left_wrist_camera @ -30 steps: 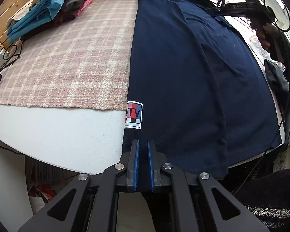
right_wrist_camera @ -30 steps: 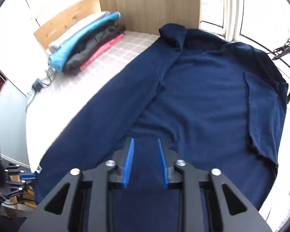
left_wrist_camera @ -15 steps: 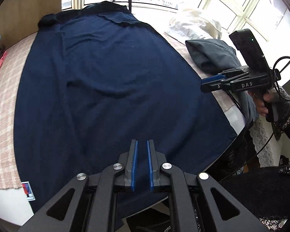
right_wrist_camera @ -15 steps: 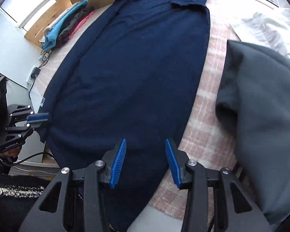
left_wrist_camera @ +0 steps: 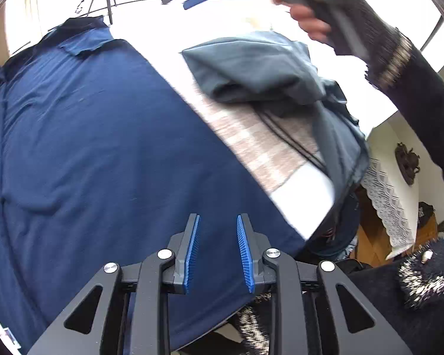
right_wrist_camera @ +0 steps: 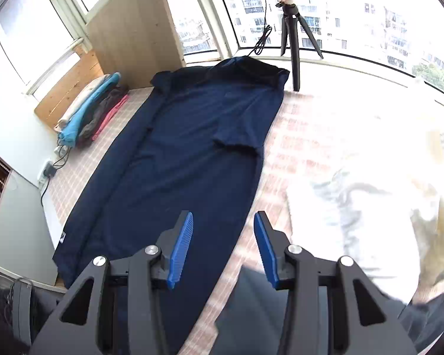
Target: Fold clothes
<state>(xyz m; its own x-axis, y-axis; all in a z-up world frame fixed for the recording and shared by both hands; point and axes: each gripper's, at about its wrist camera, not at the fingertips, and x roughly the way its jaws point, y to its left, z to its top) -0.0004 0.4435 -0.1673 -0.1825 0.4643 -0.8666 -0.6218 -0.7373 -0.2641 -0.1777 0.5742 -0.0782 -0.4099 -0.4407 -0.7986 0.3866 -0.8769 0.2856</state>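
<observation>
The dark blue shirt lies flat and long on the counter, which has a pink and white checked cloth over it. One short sleeve is tucked in over the body, and both long sides look folded in. The left claw hangs over the bottom end of the shirt; its fingers are moving apart and nothing is between them. The right claw hangs over the right edge of the shirt with its fingers apart, and it holds nothing too. The next step is likely to fold the shirt in half the short way. To do it well, each claw should pinch one bottom corner, catching all the layers, then lift both together and lay the bottom end up near the collar so the edges line up. The shirt looks soft, thin and floppy, with small wrinkles, so it will sag if only one layer is pinched. A crumpled grey garment sits to the right, and a white garment lies near it. A neat pile of folded clothes waits in the far left corner
</observation>
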